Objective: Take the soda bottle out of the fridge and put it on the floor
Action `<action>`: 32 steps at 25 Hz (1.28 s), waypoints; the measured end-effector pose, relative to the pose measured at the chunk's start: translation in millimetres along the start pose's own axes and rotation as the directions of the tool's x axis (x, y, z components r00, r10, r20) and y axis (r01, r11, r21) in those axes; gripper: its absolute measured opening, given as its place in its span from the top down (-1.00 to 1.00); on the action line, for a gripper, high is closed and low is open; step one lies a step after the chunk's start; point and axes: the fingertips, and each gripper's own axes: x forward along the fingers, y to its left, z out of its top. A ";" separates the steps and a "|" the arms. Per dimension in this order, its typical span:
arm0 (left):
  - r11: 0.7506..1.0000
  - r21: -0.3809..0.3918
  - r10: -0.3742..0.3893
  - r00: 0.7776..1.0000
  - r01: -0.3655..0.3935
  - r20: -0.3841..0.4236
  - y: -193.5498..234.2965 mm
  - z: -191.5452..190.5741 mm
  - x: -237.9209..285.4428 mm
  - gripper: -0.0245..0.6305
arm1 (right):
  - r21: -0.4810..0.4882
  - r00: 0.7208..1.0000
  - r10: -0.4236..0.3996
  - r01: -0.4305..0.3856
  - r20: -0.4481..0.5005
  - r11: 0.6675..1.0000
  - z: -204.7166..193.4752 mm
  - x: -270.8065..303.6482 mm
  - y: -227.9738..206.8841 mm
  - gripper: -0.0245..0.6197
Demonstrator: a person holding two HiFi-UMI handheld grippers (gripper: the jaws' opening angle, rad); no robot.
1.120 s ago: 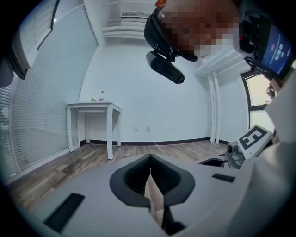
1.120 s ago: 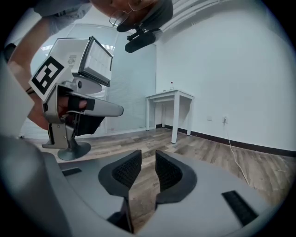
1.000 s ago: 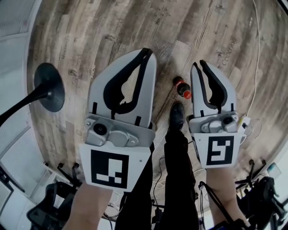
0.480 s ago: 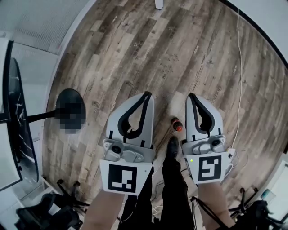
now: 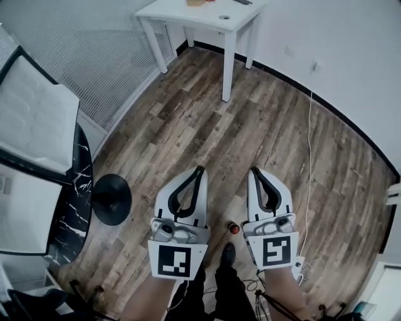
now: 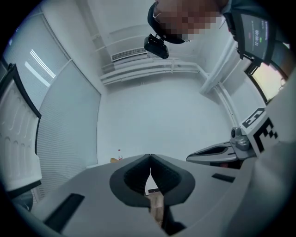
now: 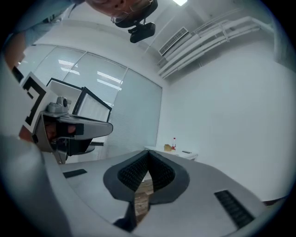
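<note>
The soda bottle, dark with a red cap, stands upright on the wooden floor, seen from above between my two grippers and just ahead of a black shoe. My left gripper is held high above the floor, its jaws shut with nothing in them. My right gripper hangs beside it, also shut and empty. The left gripper view has the closed tips pointing at a white wall. In the right gripper view the closed tips point toward a far table.
A white table stands at the back against the wall, with a small bottle on it. White fridge panels and a black marbled edge are at the left. A black round base and a cable lie on the floor.
The view has risen far above the floor, so the bottle looks much smaller and farther below both grippers. The right jaws, slightly apart a second ago, have closed.
</note>
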 end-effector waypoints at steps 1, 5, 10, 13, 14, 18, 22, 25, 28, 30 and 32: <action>1.000 0.000 0.003 1.000 -0.003 0.007 1.9 18.0 -2.3 0.87 | -0.003 1.000 0.003 -0.003 0.013 1.000 19.7 -0.7 0.8 0.89; 0.999 0.020 0.029 0.998 -0.030 0.053 11.7 88.9 -16.3 0.87 | -0.039 0.998 0.020 -0.018 0.067 0.999 95.1 -6.5 4.5 0.89; 0.995 0.027 0.095 0.992 -0.097 0.089 33.1 155.6 -39.8 0.87 | -0.076 0.990 0.033 -0.023 0.135 0.997 172.8 -11.9 11.6 0.89; 0.991 0.003 0.133 0.985 -0.134 0.111 43.3 181.1 -55.1 0.87 | -0.088 0.986 0.041 -0.027 0.162 0.996 202.3 -18.1 18.6 0.89; 0.990 -0.005 0.142 0.983 -0.142 0.118 45.8 187.7 -59.0 0.87 | -0.092 0.985 0.043 -0.027 0.167 0.995 210.0 -20.0 20.5 0.89; 0.987 -0.011 0.163 0.976 -0.163 0.143 54.6 206.0 -70.7 0.87 | -0.119 0.981 0.050 -0.028 0.190 0.992 235.6 -24.4 28.8 0.89; 0.985 -0.016 0.174 0.973 -0.173 0.155 57.9 219.6 -79.7 0.87 | -0.123 0.978 0.044 -0.019 0.202 0.992 251.4 -31.2 33.3 0.89; 0.985 -0.010 0.174 0.970 -0.175 0.169 58.1 230.7 -85.4 0.87 | -0.129 0.978 0.037 -0.010 0.205 0.992 258.0 -37.1 34.8 0.89; 0.984 -0.014 0.176 0.968 -0.177 0.178 58.5 240.0 -87.3 0.87 | -0.146 0.979 0.034 -0.005 0.200 0.989 263.7 -39.0 34.8 0.89; 0.985 -0.012 0.174 0.968 -0.175 0.181 60.0 241.2 -88.0 0.87 | -0.149 0.977 0.034 -0.003 0.210 0.989 267.8 -37.1 36.9 0.89; 0.985 -0.018 0.174 0.968 -0.173 0.182 61.1 240.1 -89.3 0.87 | -0.145 0.975 0.034 -0.002 0.218 0.989 270.5 -36.1 39.3 0.89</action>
